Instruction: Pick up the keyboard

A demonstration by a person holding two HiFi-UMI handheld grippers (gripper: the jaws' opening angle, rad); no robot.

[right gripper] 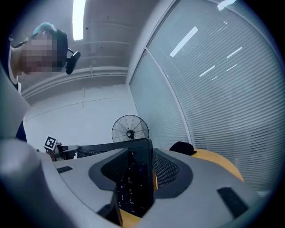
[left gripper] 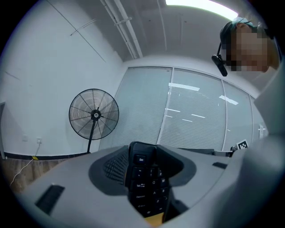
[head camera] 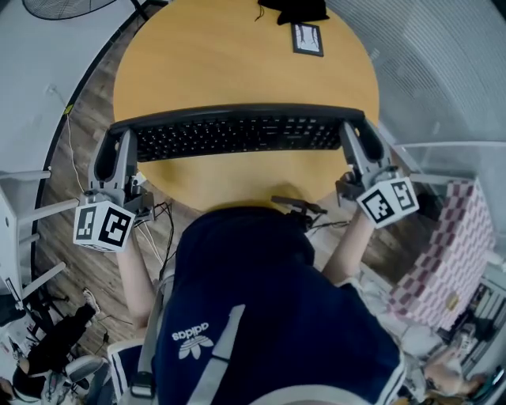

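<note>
A long black keyboard [head camera: 237,133] hangs above the round wooden table [head camera: 237,55], held by both ends. My left gripper [head camera: 122,136] is shut on its left end, where the Esc key end of the keyboard [left gripper: 146,180] sits clamped between the jaws in the left gripper view. My right gripper [head camera: 353,133] is shut on the right end, and the right gripper view has the number-pad end of the keyboard [right gripper: 133,182] pinched between its jaws. The keyboard is level across the near part of the table.
A small black-framed card [head camera: 307,38] and a dark object [head camera: 294,9] lie at the table's far edge. A standing fan [left gripper: 93,115] is by the wall at left. A pink checkered box [head camera: 447,253] sits to the right. Cables trail on the wood floor [head camera: 75,150].
</note>
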